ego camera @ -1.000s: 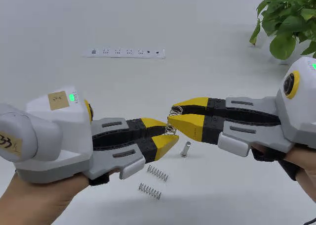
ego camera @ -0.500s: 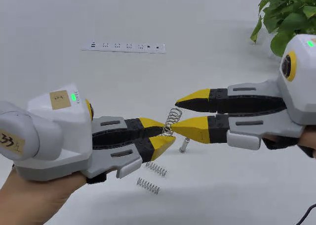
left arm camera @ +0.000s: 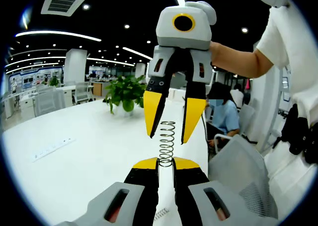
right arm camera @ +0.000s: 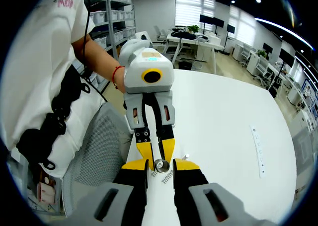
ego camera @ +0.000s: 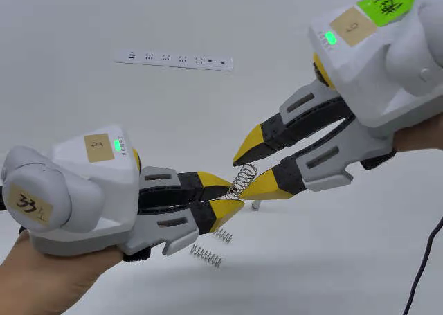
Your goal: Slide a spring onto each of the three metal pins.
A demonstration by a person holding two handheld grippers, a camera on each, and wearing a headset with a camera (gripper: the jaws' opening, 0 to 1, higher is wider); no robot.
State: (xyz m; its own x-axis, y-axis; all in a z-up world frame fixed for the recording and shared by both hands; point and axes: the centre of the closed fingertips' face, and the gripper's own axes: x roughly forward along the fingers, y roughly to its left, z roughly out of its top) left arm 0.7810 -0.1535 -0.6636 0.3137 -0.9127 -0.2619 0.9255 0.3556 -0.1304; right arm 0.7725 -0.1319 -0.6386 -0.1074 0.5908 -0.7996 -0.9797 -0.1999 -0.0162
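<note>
My left gripper (ego camera: 235, 194) is low on the left, shut on a metal pin at its tips. A spring (ego camera: 242, 178) sits on that pin and sticks out towards my right gripper (ego camera: 241, 176), whose yellow fingers (ego camera: 250, 143) stand open on either side of the spring's free end. In the left gripper view the spring (left arm camera: 166, 141) rises from my shut jaws (left arm camera: 165, 162) into the open right gripper (left arm camera: 168, 136). A second pin (ego camera: 255, 205) stands on the white table. Two loose springs (ego camera: 221, 235) (ego camera: 206, 255) lie below the grippers.
A white power strip (ego camera: 173, 59) lies far back on the table (ego camera: 104, 100). A black cable (ego camera: 422, 266) hangs at the right edge. Behind the right gripper, in the left gripper view, a potted plant (left arm camera: 124, 92) stands on the table.
The right gripper, shut on the spring a second ago, has opened, risen and tilted down from the upper right. The spring stays on the left gripper's pin.
</note>
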